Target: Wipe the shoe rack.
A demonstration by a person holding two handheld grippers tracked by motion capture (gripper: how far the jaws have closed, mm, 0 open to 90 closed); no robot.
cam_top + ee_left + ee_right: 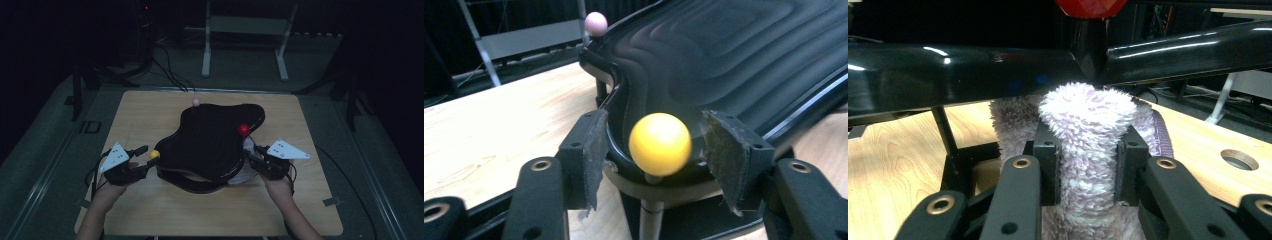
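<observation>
While both grippers work at the black tray (215, 140) on the desk (140, 210):
Right gripper (1087, 165): pinching a fluffy pale cloth (1093, 150) under the tray's right edge, below the red ball (243, 130).
Left gripper (659, 150): spread, pads either side of the yellow ball (659, 144) at the tray's left tip, not touching.
Pink ball (196, 102): far edge.

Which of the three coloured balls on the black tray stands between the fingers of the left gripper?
The yellow ball; the pink ball and red ball stand at other corners.
</observation>
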